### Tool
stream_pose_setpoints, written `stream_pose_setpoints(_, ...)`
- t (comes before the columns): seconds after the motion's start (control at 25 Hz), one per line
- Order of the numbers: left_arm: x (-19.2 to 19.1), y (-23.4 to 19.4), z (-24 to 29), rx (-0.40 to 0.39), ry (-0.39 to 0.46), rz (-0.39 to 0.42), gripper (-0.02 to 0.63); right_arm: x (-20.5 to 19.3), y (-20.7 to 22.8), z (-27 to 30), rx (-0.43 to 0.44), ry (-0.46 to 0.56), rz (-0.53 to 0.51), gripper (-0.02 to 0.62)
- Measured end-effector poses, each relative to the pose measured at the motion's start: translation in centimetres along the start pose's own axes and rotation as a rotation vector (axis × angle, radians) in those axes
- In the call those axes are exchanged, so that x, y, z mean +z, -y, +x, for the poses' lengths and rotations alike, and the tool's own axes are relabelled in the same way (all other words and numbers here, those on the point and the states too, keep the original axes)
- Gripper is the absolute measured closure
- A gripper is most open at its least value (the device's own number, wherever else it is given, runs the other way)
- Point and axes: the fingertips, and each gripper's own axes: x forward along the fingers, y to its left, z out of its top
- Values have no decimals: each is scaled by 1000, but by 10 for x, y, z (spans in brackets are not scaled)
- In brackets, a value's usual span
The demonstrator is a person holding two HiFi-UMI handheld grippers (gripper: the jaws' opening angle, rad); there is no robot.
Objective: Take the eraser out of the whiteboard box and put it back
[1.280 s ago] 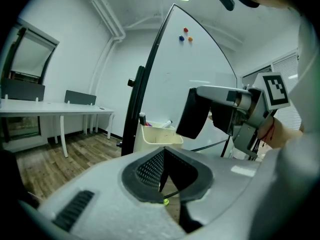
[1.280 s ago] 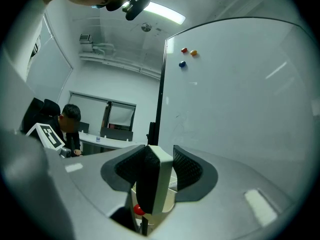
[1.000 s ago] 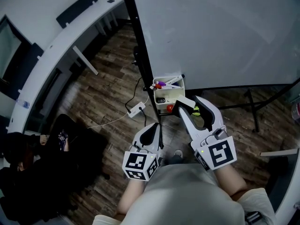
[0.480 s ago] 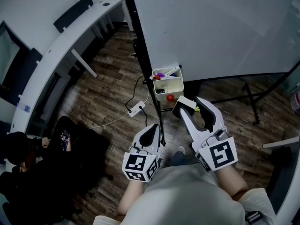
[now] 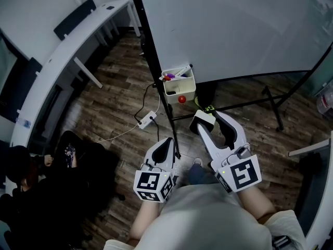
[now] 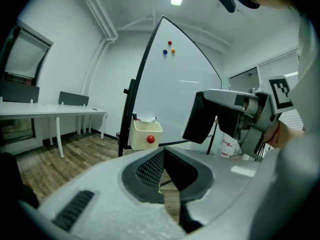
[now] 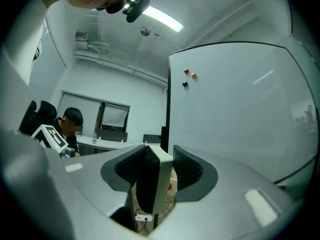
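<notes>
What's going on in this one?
A person holds a gripper in each hand, facing a whiteboard. The right gripper has its jaws clamped on the eraser, which is out of the whiteboard box. The box hangs at the board's lower corner, markers inside. The left gripper is shut and empty.

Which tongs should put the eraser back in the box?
Right, probably. The right tongs grip the eraser and reach closer to the box; the left tongs are shut, empty and farther back.
</notes>
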Motion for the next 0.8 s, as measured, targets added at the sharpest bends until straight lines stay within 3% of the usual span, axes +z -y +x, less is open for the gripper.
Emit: stream_pose_setpoints(0.8, -7, 27, -28, -23, 31, -3, 606, 4, -22, -36, -12, 15, 24, 408)
